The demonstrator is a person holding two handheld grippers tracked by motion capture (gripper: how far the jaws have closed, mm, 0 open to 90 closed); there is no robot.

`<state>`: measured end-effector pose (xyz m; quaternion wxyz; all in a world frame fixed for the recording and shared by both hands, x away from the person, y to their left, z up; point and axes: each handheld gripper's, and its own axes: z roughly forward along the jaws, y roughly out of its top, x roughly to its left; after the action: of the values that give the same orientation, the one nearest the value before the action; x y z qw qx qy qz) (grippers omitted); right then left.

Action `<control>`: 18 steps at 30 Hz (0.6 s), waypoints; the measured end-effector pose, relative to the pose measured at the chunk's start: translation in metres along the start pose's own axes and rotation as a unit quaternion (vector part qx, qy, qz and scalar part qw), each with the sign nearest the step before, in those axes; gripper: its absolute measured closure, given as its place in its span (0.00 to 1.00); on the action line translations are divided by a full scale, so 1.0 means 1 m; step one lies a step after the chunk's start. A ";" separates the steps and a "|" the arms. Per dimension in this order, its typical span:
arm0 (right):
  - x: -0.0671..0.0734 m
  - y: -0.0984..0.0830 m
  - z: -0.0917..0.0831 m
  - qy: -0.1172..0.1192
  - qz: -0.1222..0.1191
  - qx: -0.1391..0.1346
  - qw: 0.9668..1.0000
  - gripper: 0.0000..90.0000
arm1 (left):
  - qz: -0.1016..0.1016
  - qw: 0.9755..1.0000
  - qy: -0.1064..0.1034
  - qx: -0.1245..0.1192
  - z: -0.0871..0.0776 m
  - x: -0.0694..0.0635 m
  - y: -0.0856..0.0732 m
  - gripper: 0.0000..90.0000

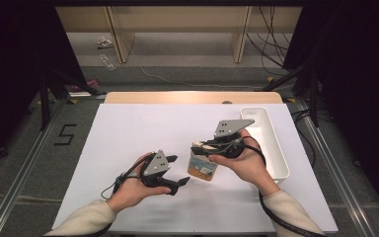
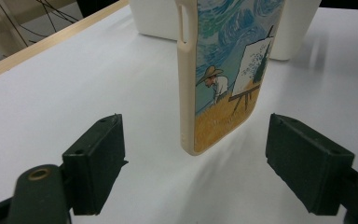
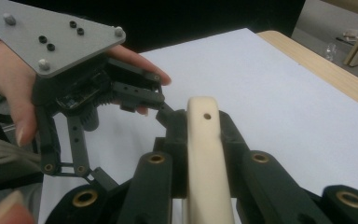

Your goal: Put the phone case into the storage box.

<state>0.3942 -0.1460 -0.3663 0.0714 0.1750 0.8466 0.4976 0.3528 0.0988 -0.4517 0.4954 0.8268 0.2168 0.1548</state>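
Note:
A cream-edged phone case (image 1: pixel 202 168) with a painted picture of an artist at an easel hangs upright near the table's middle. My right gripper (image 1: pixel 197 147) is shut on its top edge, and the cream rim (image 3: pixel 205 154) sits clamped between the black jaws. My left gripper (image 1: pixel 177 170) is just left of the case and stands open. In the left gripper view the case's lower end (image 2: pixel 223 70) lies between the left gripper's (image 2: pixel 196 126) wide jaws, and neither pad touches it. I cannot tell whether the case's bottom corner rests on the table.
A long white tray (image 1: pixel 276 148) lies along the right side of the white table sheet (image 1: pixel 128 133), close behind the case. A wooden strip (image 1: pixel 192 97) marks the table's far edge. The left half of the sheet is bare.

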 end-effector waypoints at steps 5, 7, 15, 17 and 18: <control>0.002 0.002 0.000 0.011 -0.003 0.003 1.000 0.89 | 0.011 1.000 -0.011 -0.007 0.003 0.000 -0.001 0.24; 0.004 0.003 0.000 0.016 -0.006 0.003 1.000 0.89 | 0.014 1.000 -0.018 -0.008 0.004 0.000 -0.002 0.26; 0.009 0.007 0.001 0.033 -0.013 0.003 0.999 0.89 | 0.019 0.999 -0.039 0.004 0.008 -0.002 -0.004 0.32; 0.010 0.008 0.001 0.035 -0.013 0.003 0.999 0.89 | 0.022 0.999 -0.040 0.006 0.009 -0.002 -0.005 0.32; 0.011 0.008 0.001 0.036 -0.013 0.002 0.999 0.89 | 0.020 0.999 -0.040 0.005 0.009 -0.003 -0.005 0.32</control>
<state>0.3864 -0.1377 -0.3595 0.0467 0.1460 0.8519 0.5007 0.3535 0.0923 -0.4603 0.4963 0.8391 0.1813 0.1298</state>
